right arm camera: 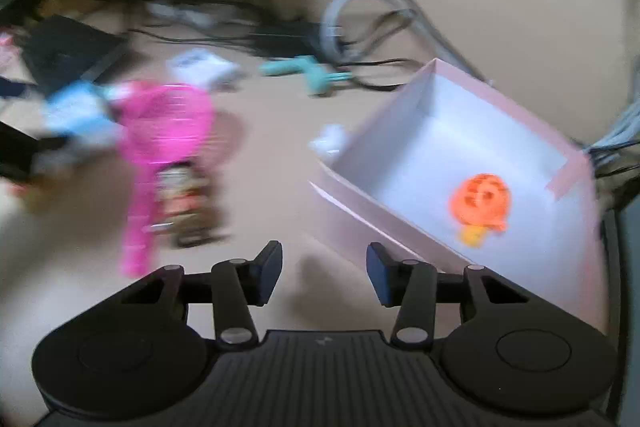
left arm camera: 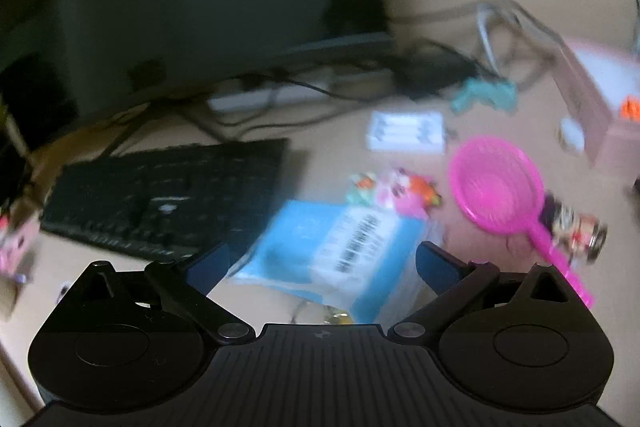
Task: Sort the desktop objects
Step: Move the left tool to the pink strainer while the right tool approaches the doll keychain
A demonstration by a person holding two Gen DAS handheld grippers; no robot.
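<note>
Desktop objects: orange toy inside pink box | pink paddle, blue packet, figurine left of box, unsorted | left gripper wide, empty | right gripper wide, empty

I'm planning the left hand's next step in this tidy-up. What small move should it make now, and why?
Probably ease the left claw forward and down over the blue packet. Its jaws stand open, and the packet lies on the desk between and just beyond them, not yet gripped. The pink box holds only an orange toy so far, so there is room.
</note>
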